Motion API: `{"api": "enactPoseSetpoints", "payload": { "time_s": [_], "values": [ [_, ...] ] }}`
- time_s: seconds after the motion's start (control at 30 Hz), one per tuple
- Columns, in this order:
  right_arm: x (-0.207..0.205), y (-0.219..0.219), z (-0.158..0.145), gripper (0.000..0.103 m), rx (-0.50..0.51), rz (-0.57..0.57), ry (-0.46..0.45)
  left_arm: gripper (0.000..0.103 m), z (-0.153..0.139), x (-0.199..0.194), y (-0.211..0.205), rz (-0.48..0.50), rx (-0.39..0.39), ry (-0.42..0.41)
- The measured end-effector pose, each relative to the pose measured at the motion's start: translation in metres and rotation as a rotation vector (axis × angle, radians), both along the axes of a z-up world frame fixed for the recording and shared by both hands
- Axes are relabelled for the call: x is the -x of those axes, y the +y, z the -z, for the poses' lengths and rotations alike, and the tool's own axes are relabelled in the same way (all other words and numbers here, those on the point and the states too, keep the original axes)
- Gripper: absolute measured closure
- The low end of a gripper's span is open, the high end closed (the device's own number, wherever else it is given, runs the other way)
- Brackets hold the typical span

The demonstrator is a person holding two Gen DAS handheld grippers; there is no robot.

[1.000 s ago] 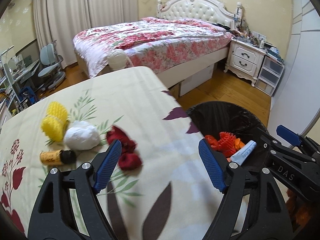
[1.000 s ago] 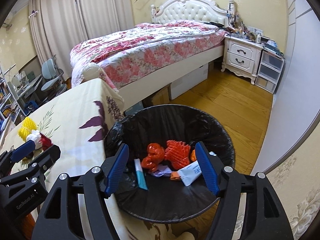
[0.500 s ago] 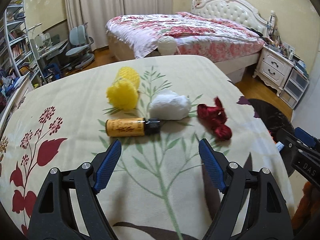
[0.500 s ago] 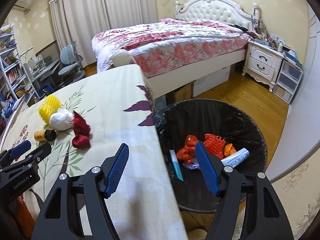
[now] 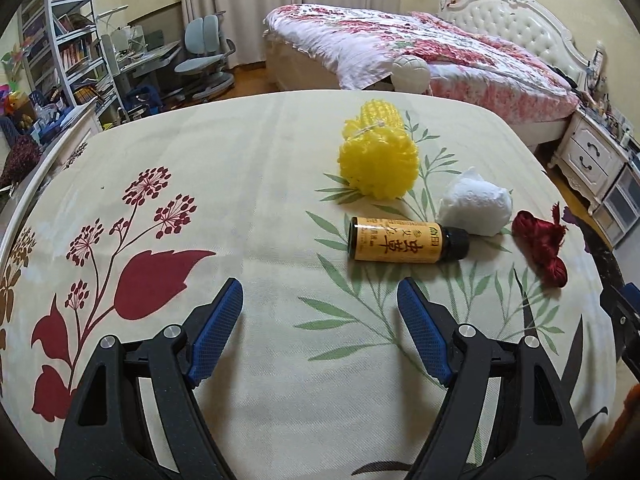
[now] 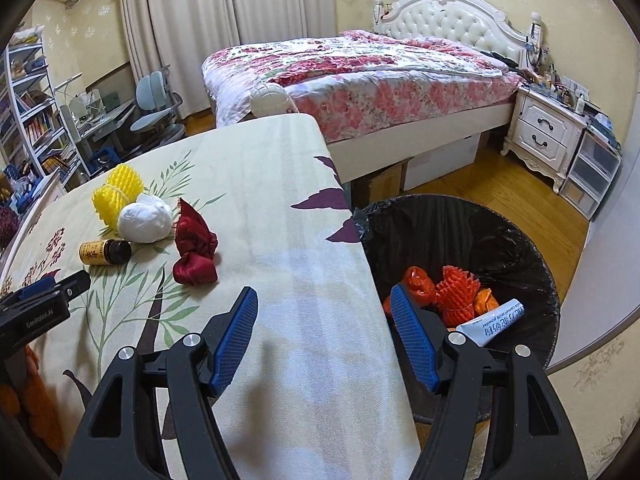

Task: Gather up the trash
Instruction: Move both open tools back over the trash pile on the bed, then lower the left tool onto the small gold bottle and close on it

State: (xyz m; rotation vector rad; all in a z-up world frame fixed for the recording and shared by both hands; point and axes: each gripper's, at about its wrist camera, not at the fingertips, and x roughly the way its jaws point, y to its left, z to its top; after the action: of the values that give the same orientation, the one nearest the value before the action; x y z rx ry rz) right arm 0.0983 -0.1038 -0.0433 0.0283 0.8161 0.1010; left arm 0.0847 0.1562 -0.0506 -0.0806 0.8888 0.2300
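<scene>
Left wrist view: the left gripper's fingers (image 5: 320, 330) stand wide apart with nothing between them, hovering low over the bench (image 5: 248, 208). Just beyond the right-hand fingertip lies the amber bottle (image 5: 400, 245), on its side, black cap pointing away from the yellow foam net (image 5: 380, 160). The white paper wad (image 5: 476, 208) touches the bottle's cap end, and the red ribbon bundle (image 5: 540, 248) sits a little farther off on that same side.

The bottle looks like the nearest pick. To do it well, the fingers should shift toward the cap side until the bottle's labelled body lies between them, then close across its width, not along its length, so it cannot roll out. Coming in from the bare side of the bottle should avoid nudging the wad.

Right wrist view: the right gripper's fingers (image 6: 324, 338) are likewise spread and hold nothing, poised over the bench edge. Past that edge, away from the bottle, the black-lined bin (image 6: 460, 232) already holds orange scraps and a tube.
</scene>
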Motion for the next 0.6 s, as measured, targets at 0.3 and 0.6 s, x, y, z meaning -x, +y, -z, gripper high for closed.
{"api": "enactPoseSetpoints", "payload": {
  "time_s": [0.3, 0.6],
  "values": [
    [-0.003, 0.005, 0.002, 0.036, 0.009, -0.01, 0.01, 0.025, 0.005, -0.02, 0.014, -0.029, 0.008, 0.024],
    [-0.006, 0.008, 0.004, 0.036, 0.015, -0.012, 0.02, 0.025, 0.005, -0.038, 0.028, -0.077, -0.004, 0.034]
  ]
}}
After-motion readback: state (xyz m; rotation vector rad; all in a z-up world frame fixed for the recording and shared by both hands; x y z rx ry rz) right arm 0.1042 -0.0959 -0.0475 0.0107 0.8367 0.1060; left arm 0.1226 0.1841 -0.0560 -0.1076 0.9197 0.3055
